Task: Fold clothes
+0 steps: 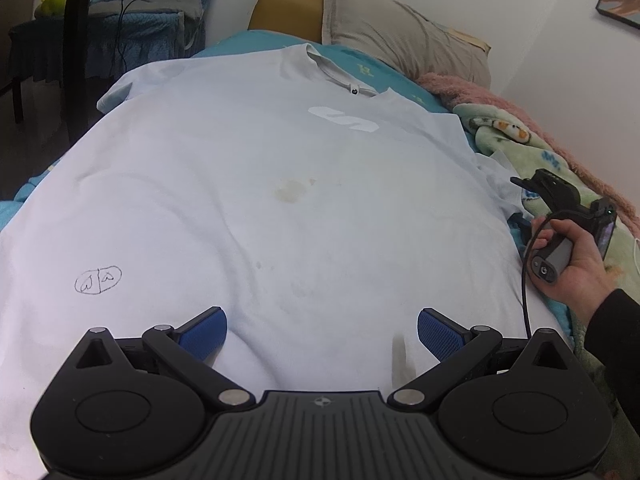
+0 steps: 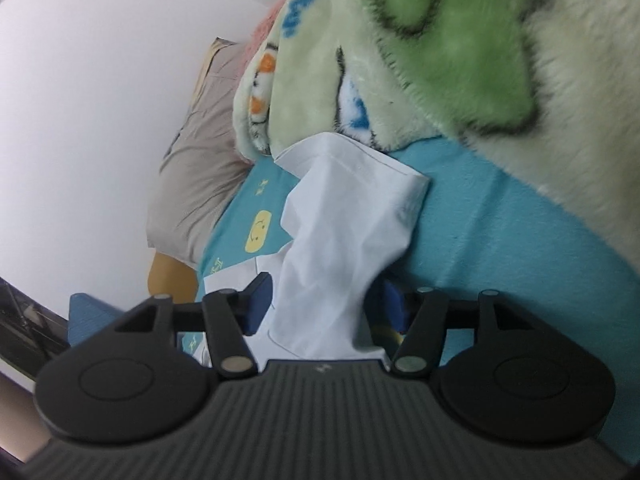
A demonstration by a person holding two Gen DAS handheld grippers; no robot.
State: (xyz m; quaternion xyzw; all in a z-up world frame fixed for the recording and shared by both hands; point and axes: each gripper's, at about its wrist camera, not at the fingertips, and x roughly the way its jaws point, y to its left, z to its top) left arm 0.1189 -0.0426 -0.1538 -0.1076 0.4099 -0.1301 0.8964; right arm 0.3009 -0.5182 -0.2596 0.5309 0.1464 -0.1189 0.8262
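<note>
A pale white T-shirt (image 1: 280, 184) lies spread flat on the bed, collar at the far end, with a white logo on the chest and faint stains in the middle. My left gripper (image 1: 322, 332) hovers open over the shirt's near hem, blue pads wide apart with only flat cloth beneath. At the shirt's right edge a hand holds my right gripper (image 1: 532, 188). In the right wrist view the right sleeve (image 2: 352, 200) runs between the jaws of that gripper (image 2: 324, 304). The jaws stand apart and do not pinch the cloth.
A green cartoon fleece blanket (image 2: 440, 60) is bunched along the bed's right side, close to the sleeve. A pink blanket (image 1: 480, 92) and a grey pillow (image 1: 400, 28) lie at the head. Blue sheet (image 2: 500, 240) shows beside the sleeve. Dark furniture (image 1: 76, 60) stands left of the bed.
</note>
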